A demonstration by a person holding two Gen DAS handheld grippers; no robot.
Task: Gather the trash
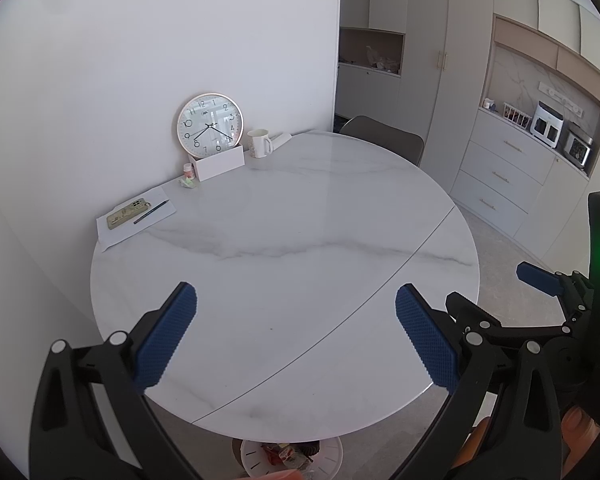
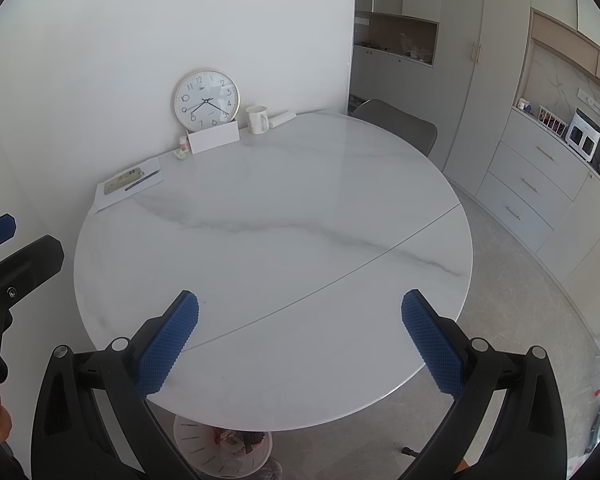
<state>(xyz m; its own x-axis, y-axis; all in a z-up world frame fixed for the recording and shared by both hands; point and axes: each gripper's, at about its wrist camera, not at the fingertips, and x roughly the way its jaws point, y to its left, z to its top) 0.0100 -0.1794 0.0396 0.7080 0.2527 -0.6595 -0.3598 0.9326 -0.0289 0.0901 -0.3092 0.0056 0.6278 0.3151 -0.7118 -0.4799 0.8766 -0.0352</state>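
A white bin (image 1: 256,460) holding several wrappers stands on the floor under the near edge of the round marble table (image 1: 284,232); it also shows in the right wrist view (image 2: 204,448). A small crumpled green wrapper (image 1: 189,183) lies at the table's far side by the wall, also in the right wrist view (image 2: 180,155). My left gripper (image 1: 296,336) is open and empty above the table's near edge. My right gripper (image 2: 300,340) is open and empty beside it, to its right.
A wall clock (image 1: 210,126) leans behind a white box (image 1: 220,163), with a small bottle (image 1: 188,170), a mug (image 1: 259,143), and a phone (image 1: 126,215) and pen (image 1: 151,212) on paper. A chair (image 1: 384,138) stands behind the table. Cabinets (image 1: 500,176) line the right.
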